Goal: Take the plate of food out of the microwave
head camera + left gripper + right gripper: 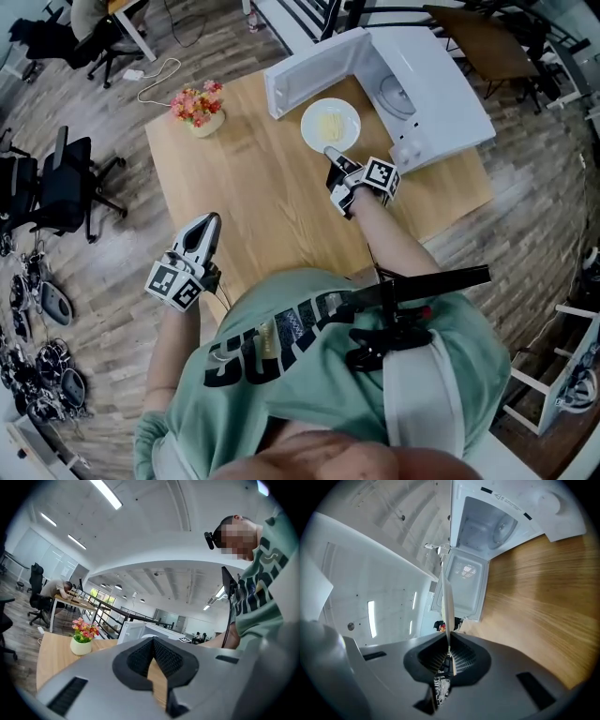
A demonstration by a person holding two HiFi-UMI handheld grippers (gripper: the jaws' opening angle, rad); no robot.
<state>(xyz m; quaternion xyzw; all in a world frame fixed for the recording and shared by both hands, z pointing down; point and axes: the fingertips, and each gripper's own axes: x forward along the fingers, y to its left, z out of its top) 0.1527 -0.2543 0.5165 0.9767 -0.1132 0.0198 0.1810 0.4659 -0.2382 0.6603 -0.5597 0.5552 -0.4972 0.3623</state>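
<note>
Our right gripper [330, 153] pinches the rim of the round white plate of pale yellow food [331, 123]. The plate is outside the open white microwave [441, 112], over the light wooden table [272, 197]. We should hold it flat, go slowly and set it down softly. Our left gripper [208, 225] hangs by the table edge, fingers together, holding nothing.

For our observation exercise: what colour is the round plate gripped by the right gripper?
A white round plate, carrying pale yellow food; the head view shows it best.
</note>
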